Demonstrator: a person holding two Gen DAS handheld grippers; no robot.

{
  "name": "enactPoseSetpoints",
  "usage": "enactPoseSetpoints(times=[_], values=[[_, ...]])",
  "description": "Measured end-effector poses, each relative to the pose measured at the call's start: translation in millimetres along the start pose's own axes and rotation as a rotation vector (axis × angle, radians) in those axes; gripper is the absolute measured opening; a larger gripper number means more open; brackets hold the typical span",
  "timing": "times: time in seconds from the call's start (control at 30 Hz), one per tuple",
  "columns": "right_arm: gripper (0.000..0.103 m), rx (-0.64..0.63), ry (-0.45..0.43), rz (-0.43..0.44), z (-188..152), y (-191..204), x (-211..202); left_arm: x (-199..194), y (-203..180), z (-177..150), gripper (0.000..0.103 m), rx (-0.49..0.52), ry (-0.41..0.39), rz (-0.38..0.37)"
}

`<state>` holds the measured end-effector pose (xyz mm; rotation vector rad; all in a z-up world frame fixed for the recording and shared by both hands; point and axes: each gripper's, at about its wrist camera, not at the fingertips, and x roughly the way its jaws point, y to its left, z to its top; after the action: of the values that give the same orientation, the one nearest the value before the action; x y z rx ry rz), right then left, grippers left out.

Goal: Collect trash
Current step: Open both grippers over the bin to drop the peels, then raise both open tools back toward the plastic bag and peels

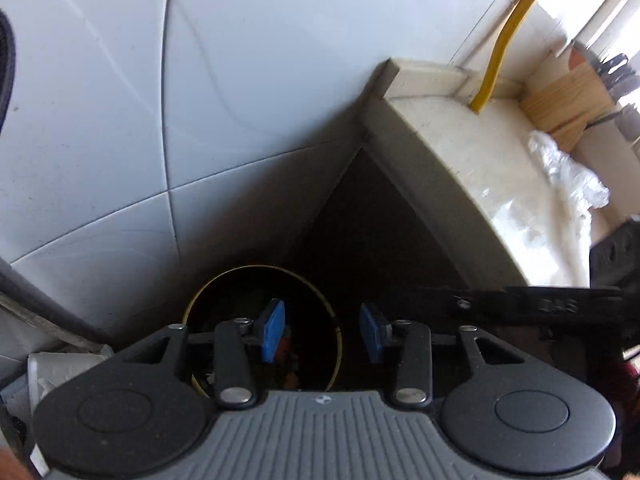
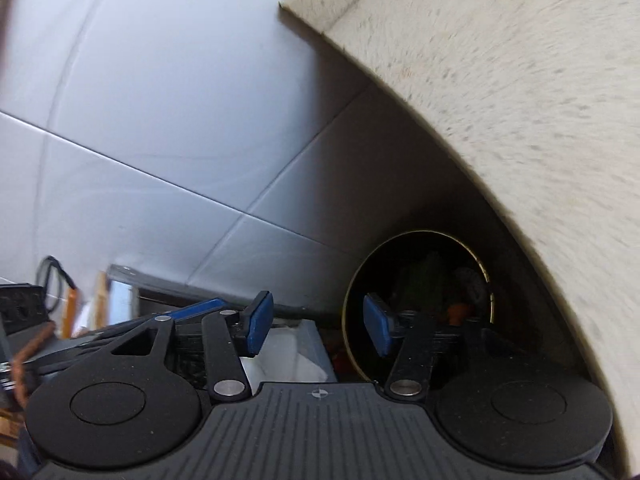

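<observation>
Both grippers (image 1: 322, 330) (image 2: 319, 328) agape above bin (image 1: 200, 296)

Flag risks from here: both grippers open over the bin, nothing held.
1. The right gripper sits tight under the counter edge; lifting straight up could knock it.
2. Crumpled plastic lies on the counter near its front edge; a careless reach might sweep it to the floor.
3. The left gripper hangs partly past the bin rim, so anything released there may miss. The bin looks fairly full, though its inside is dark.
</observation>
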<state>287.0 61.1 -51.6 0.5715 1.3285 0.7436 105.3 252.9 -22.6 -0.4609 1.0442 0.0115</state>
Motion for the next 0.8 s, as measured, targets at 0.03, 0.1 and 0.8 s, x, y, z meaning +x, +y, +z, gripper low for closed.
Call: enactPoseSetpoints(times=[0.03, 0.1, 0.8], values=[[0.061, 0.004, -0.012, 0.017, -1.0, 2.2, -8.3, -5.0, -1.9, 0.5, 0.038, -0.002, -0.011, -0.019], [0.066, -0.002, -0.041, 0.041, -5.2, 4.9, -32.5, -15.9, -11.5, 0.7, 0.041, 0.000, -0.040, -0.060], [0.077, 0.118, -0.594, -0.193, -93.2, -74.7, -288.6, 68.4, -284.9, 46.1, 0.061, 0.353, -0.115, -0.416]])
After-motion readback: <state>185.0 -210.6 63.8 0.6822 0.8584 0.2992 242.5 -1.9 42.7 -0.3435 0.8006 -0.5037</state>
